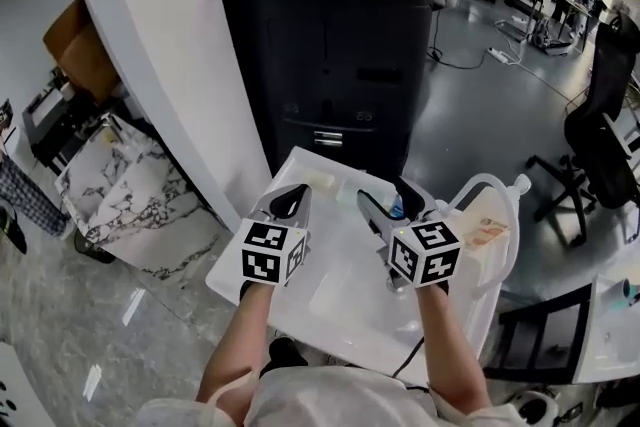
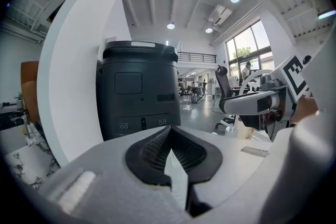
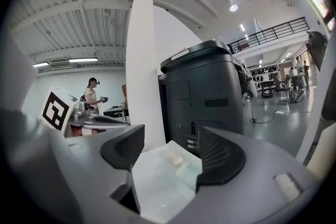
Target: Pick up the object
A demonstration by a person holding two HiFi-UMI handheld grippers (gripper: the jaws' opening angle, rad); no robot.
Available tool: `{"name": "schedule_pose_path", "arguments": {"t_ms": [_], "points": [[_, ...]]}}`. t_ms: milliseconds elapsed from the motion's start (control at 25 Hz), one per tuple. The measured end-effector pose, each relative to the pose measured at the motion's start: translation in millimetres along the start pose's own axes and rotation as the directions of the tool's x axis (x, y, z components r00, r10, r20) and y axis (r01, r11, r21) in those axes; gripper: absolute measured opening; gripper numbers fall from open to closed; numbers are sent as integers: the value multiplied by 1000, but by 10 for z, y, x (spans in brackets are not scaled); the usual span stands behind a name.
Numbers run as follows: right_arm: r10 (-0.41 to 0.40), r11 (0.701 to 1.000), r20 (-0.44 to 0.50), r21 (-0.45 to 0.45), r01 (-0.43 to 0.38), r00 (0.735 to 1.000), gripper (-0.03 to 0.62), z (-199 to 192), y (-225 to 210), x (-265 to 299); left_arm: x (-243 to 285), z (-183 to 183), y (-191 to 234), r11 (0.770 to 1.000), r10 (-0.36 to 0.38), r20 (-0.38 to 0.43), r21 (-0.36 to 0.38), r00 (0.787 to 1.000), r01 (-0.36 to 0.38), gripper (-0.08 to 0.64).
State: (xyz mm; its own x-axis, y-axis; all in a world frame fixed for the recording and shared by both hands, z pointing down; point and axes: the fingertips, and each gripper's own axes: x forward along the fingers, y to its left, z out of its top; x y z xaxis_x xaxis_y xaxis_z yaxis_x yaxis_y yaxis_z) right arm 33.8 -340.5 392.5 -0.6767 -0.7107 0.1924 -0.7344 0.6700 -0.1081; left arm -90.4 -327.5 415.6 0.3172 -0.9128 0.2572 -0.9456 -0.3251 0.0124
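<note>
A white table (image 1: 300,310) lies under both grippers. Near its far edge rests a small pale lump (image 1: 320,181), with a clear plastic item (image 1: 352,197) beside it that shows a blue bit. My left gripper (image 1: 293,199) hovers over the table's left part, and its jaws are shut with nothing in them (image 2: 169,131). My right gripper (image 1: 392,205) hangs above the right part, open (image 3: 172,152). In the right gripper view the pale lump (image 3: 175,160) and the clear item (image 3: 190,171) lie ahead between the jaws, untouched.
A tall dark machine (image 1: 330,35) stands just beyond the table, beside a white pillar (image 1: 170,45). An orange-printed packet (image 1: 483,235) and a white curved tube (image 1: 500,215) sit at the table's right. A marble-patterned box (image 1: 120,185) is on the left and an office chair (image 1: 600,135) on the right.
</note>
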Motion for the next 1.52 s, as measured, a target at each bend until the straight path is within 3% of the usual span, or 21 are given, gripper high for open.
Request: {"name": "schedule_pose_path", "arguments": {"t_ms": [480, 680, 880, 1200, 1520], "points": [[-142, 990, -49, -9, 142, 989, 295, -204, -82, 409, 519, 25, 333, 976, -213, -19, 48, 977, 214, 6], [-147, 988, -105, -70, 140, 984, 295, -292, -63, 530, 659, 17, 384, 958, -280, -25, 60, 960, 281, 6], [-121, 979, -217, -186, 81, 969, 295, -473, -30, 654, 750, -30, 412, 943, -328, -25, 54, 944, 329, 6], [-88, 957, -421, -286, -40, 903, 287, -885, -68, 785, 842, -136, 391, 921, -384, -35, 54, 922, 386, 6], [-43, 911, -608, -349, -218, 793, 267, -1343, -98, 911, 834, -259, 370, 910, -409, -51, 45, 911, 411, 6]]}}
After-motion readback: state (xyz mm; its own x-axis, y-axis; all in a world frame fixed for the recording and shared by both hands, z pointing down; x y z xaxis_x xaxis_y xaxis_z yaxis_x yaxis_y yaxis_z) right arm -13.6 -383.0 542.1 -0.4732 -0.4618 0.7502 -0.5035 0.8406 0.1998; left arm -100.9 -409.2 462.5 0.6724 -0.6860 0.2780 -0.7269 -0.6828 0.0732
